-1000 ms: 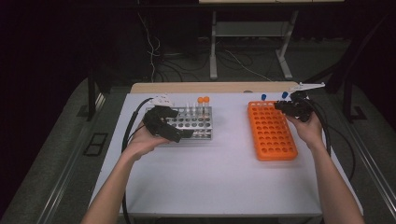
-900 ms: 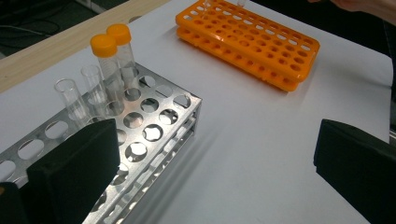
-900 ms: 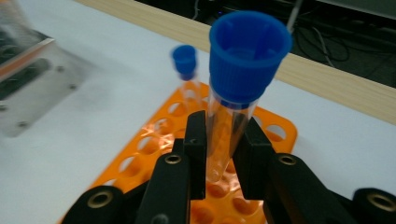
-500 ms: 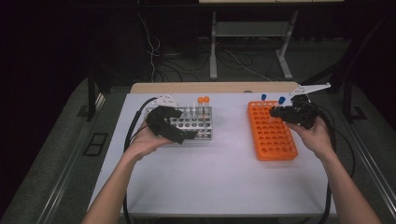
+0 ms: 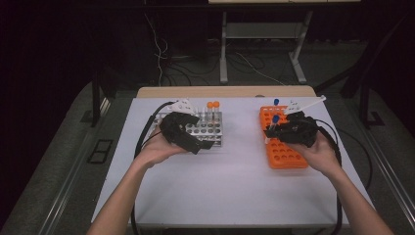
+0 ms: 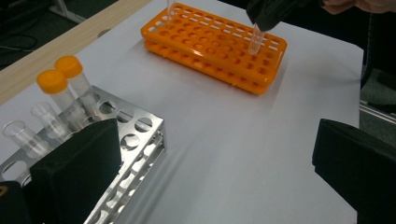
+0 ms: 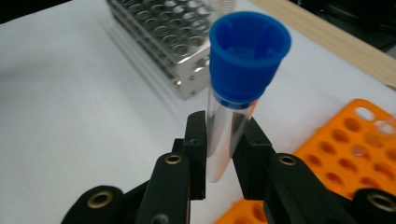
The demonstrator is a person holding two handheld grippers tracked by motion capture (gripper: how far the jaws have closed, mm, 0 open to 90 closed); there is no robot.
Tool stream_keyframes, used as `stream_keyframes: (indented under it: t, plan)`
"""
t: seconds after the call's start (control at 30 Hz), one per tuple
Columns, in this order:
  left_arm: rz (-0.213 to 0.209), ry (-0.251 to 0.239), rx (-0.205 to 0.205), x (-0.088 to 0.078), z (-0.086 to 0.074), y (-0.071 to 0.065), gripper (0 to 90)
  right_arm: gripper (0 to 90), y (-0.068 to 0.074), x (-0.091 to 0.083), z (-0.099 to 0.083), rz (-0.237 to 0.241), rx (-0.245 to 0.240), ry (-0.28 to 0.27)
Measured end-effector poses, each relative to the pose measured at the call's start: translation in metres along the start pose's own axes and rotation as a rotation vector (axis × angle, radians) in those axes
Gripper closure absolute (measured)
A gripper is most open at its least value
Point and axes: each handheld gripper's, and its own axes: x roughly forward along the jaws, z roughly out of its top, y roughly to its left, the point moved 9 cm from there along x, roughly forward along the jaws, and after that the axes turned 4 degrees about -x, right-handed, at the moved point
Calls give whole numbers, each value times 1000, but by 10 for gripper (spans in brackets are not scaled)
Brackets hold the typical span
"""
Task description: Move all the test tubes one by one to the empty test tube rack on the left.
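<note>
- White paper covers the desk (image 5: 220, 191) in front of you, with dark floor and cables beyond its far wooden edge.
- Your right claw (image 7: 224, 140) is clamped on a clear tube (image 7: 223, 140) with a blue screw cap (image 7: 247, 56); the pads pinch the glass just under the cap, and the tube stands upright between them with its rounded bottom hanging free below the pads.
- In the high view your right claw (image 5: 272, 130) holds that tube (image 5: 275, 121) over the near-left part of the orange rack (image 5: 288, 156), lifted clear of the holes.
- In the left gripper view the tube's lower end (image 6: 256, 39) hangs just above the orange rack (image 6: 210, 51), not seated in any hole.
- Your left claw (image 5: 203, 144) stands open, with nothing between its jaws; it hovers at the near edge of the metal rack (image 5: 208, 128), and in its own view one jaw overlaps the rack's corner (image 6: 144, 135).
- Farther back, two orange-capped tubes (image 5: 213, 105) and a few uncapped clear tubes (image 6: 28, 133) stand in the metal rack.
- At the far end of the orange rack another blue-capped tube (image 5: 276, 102) stands upright.
</note>
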Motion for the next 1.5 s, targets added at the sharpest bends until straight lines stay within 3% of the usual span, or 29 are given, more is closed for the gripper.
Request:
stream_keyframes:
  t: [0.37,0.77,1.27,1.5]
  plan:
    - [-41,22,40,5,7,-13,17,757,33,22,3,86,-59,64]
    - [-98,53,78,13,9,-26,145,757,65,47,5,167,-118,105]
    - [-176,116,141,30,3,-42,413,757,100,72,19,245,-180,98]
    - [-180,124,153,32,1,-42,623,756,111,78,26,265,-188,85]
